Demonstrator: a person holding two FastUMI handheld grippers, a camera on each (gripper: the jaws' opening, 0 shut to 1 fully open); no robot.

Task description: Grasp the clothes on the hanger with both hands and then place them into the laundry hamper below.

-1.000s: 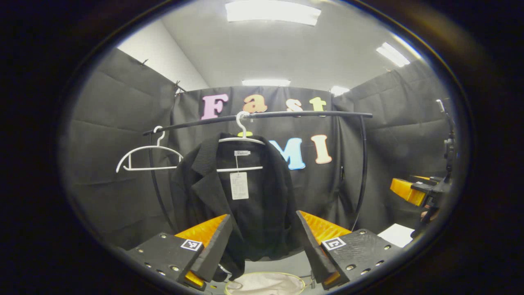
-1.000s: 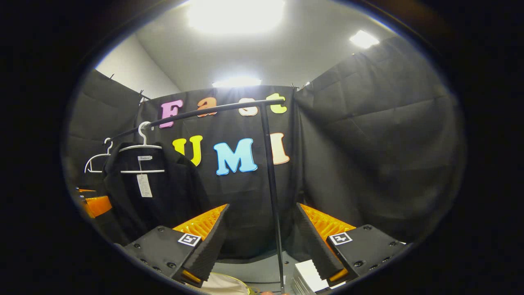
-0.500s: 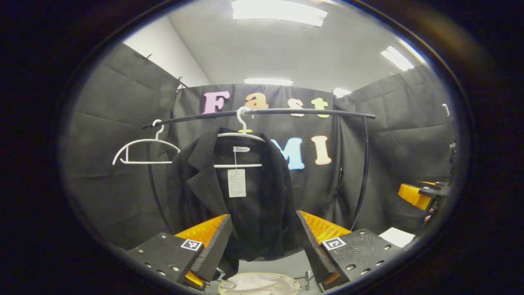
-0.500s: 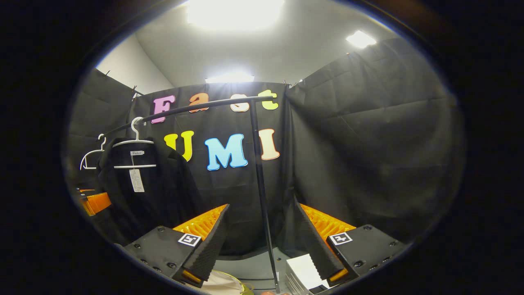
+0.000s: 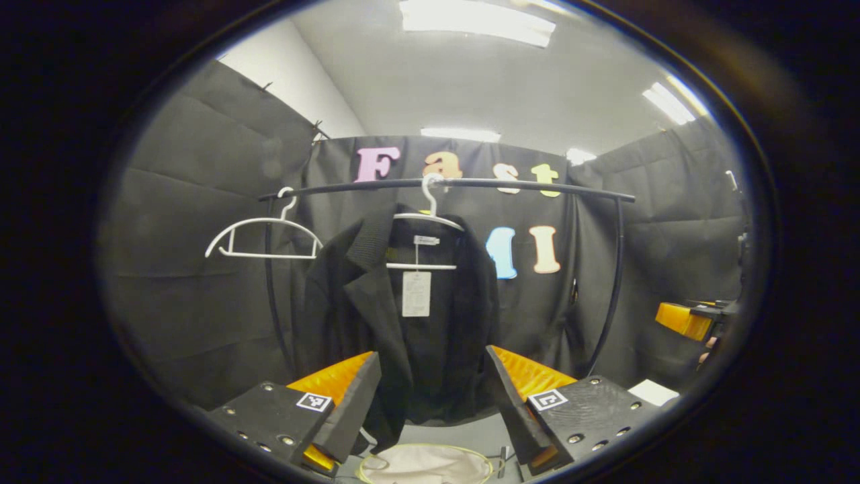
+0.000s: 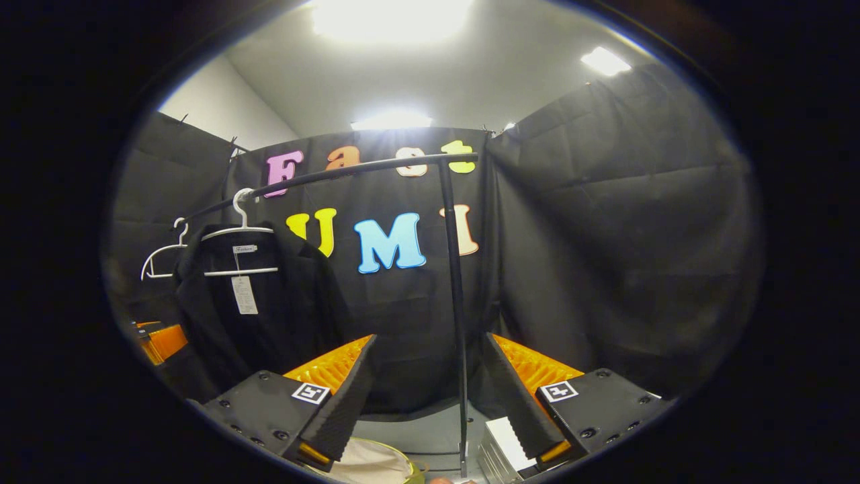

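A black jacket (image 5: 403,329) with a white paper tag hangs on a white hanger (image 5: 424,222) from the black rail (image 5: 470,183). It hangs straight ahead of my open left gripper (image 5: 430,396), some way off. Below it lies the cream laundry hamper (image 5: 426,464), its rim between the finger bases. In the right gripper view the jacket (image 6: 262,309) hangs at the far left, and my open right gripper (image 6: 430,396) faces the rail's upright post (image 6: 457,302). The hamper (image 6: 373,464) peeks out at the bottom. Both grippers hold nothing.
An empty white hanger (image 5: 262,235) hangs left of the jacket. The rack's curved side bars (image 5: 611,289) frame it. A white stack (image 6: 500,444) lies on the floor by the post. The other gripper (image 5: 685,319) shows at the right edge of the left gripper view.
The left gripper view has swung left, so the jacket and rail sit further right in it. The right gripper view has shifted slightly back to the left. Both grippers stay open.
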